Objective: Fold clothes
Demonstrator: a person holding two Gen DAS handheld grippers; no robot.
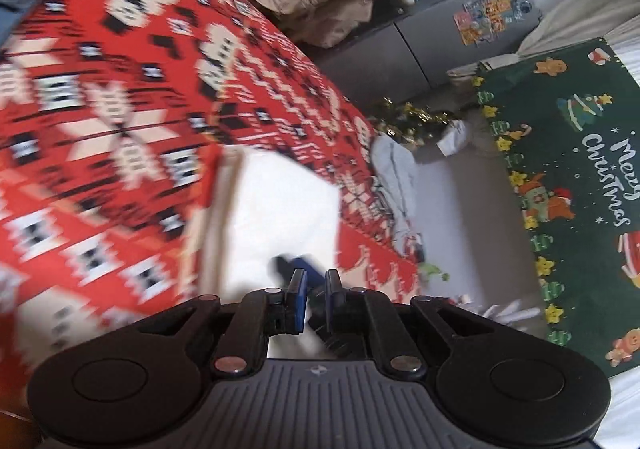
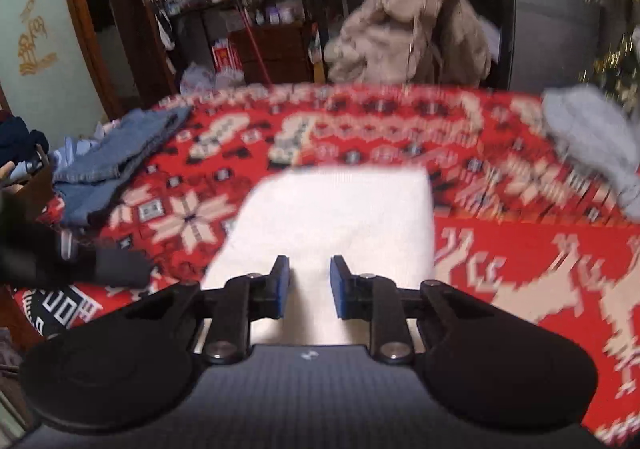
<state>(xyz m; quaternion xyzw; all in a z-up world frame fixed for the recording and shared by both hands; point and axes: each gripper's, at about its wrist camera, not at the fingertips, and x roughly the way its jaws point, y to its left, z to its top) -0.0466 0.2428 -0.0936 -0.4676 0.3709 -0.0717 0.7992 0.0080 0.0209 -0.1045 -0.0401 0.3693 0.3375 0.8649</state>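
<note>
On the desk we see a red patterned cloth (image 2: pixel 520 249) with cream snowflakes and deer covering the whole surface, and on it, near the front edge, lies the folded white garment (image 2: pixel 336 217), a neat rectangle that looks flat, though both views are blurred. Behind the desk a beige coat (image 2: pixel 412 21) is heaped upright. At the desk's far left we find folded blue jeans (image 2: pixel 112 157), and at its far right a pale grey-blue garment (image 2: pixel 592 145) lying crumpled. In the left wrist view a green Christmas mat (image 1: pixel 568 169) lies on the floor beside the desk. Our right gripper (image 2: pixel 310 277) hangs over the near edge of the white garment, its jaws standing apart with the cloth showing between them, not pinched. Our left gripper (image 1: pixel 316 297) sits at the garment's corner, its jaws drawn nearly together; we cannot tell whether any cloth is caught between them.
</note>
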